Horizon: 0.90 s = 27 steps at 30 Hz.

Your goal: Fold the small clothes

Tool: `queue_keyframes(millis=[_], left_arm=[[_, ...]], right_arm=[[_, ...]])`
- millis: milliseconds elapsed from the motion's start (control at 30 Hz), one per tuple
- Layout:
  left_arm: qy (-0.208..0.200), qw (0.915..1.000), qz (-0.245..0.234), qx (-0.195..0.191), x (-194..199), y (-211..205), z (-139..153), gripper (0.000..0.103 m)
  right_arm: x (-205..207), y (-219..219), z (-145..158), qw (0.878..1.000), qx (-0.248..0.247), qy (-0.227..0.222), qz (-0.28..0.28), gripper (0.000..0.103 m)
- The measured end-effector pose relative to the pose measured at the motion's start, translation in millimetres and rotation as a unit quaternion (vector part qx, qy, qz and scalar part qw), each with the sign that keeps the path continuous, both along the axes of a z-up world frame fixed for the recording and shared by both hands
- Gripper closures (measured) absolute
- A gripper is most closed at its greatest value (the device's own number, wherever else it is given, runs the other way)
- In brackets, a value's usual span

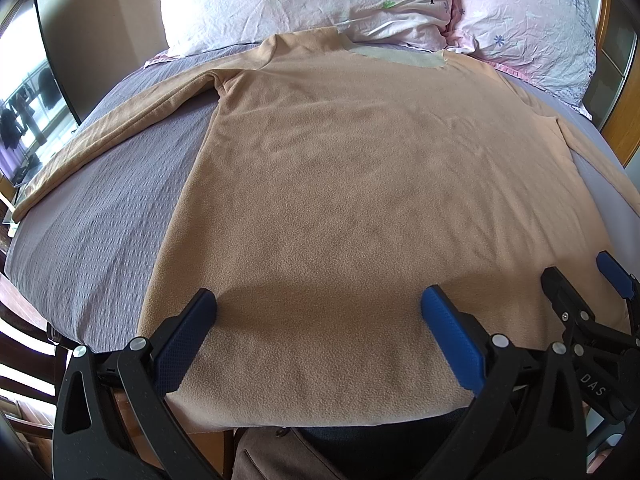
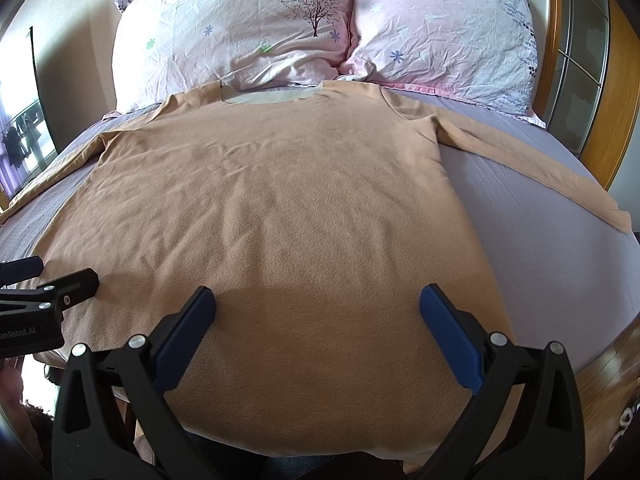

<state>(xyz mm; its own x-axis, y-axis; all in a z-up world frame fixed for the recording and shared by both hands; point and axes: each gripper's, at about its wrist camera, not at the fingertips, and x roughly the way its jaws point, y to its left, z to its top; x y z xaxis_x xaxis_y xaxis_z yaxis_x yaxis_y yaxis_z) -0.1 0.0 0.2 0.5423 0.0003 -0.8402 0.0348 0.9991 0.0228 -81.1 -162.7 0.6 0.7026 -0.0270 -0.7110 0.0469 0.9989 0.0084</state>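
A tan long-sleeved fleece shirt (image 1: pixel 340 184) lies flat on the bed, collar toward the pillows, hem at the near edge; it also shows in the right wrist view (image 2: pixel 272 200). Its left sleeve (image 1: pixel 100 132) stretches out to the left and its right sleeve (image 2: pixel 540 160) to the right. My left gripper (image 1: pixel 318 304) is open over the hem, left of centre. My right gripper (image 2: pixel 318 304) is open over the hem, right of centre, and also shows in the left wrist view (image 1: pixel 580 276). Neither holds cloth.
The shirt rests on a lilac bedspread (image 1: pixel 100 220), also in the right wrist view (image 2: pixel 540 260). Two pink flowered pillows (image 2: pixel 240 28) (image 2: pixel 440 28) lie at the head. A wooden headboard frame (image 2: pixel 616 120) stands at the right. A window is at far left.
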Motion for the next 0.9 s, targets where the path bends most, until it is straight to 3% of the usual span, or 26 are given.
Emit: queue_keyframes(millis=[900], left_arm=[[-0.002,1.0,0.0,0.0,0.0,0.0,0.0,0.001]], right_arm=[[-0.5,-1.1,-0.2,1.0,0.0,-0.003,0.0,0.002]])
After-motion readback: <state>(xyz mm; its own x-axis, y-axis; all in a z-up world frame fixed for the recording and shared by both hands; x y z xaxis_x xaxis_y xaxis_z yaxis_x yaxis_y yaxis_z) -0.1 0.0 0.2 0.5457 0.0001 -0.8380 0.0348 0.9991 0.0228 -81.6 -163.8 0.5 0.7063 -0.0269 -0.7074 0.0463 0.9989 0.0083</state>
